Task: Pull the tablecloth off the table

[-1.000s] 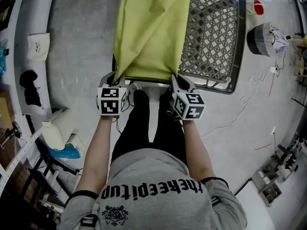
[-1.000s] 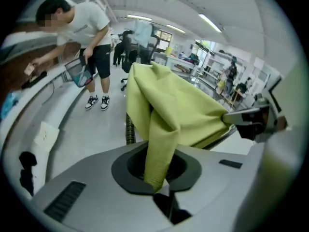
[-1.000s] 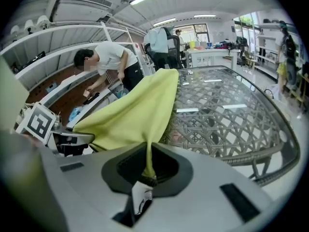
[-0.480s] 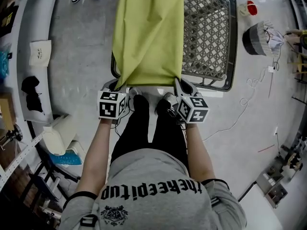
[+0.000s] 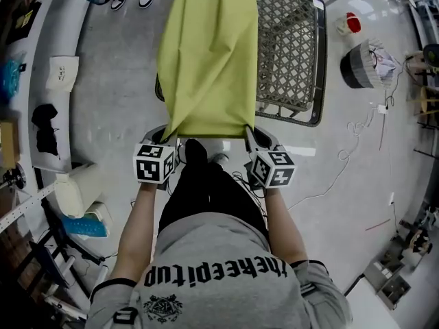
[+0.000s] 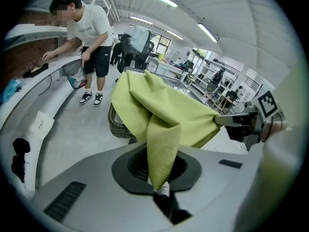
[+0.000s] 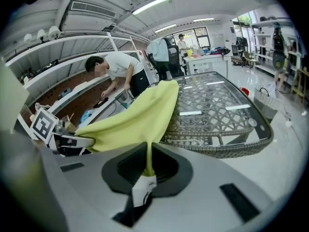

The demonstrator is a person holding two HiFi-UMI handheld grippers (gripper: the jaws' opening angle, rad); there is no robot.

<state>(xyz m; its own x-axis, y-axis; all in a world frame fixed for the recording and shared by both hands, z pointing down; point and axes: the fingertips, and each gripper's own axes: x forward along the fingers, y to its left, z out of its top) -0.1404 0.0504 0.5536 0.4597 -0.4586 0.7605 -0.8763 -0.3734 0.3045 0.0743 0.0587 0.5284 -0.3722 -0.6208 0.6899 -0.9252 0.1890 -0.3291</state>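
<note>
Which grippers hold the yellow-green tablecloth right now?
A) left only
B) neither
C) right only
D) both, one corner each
D: the left gripper and the right gripper each have their jaws shut on a corner of the yellow-green tablecloth, which is stretched between them.

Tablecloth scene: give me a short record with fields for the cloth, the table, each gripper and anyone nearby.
tablecloth: yellow-green, draped over the left part of the table, near edge lifted clear
table: woven lattice top, right part uncovered
left gripper: shut on the tablecloth's near left corner
right gripper: shut on its near right corner
bystander: standing beyond the table, bent toward a white curved counter
</note>
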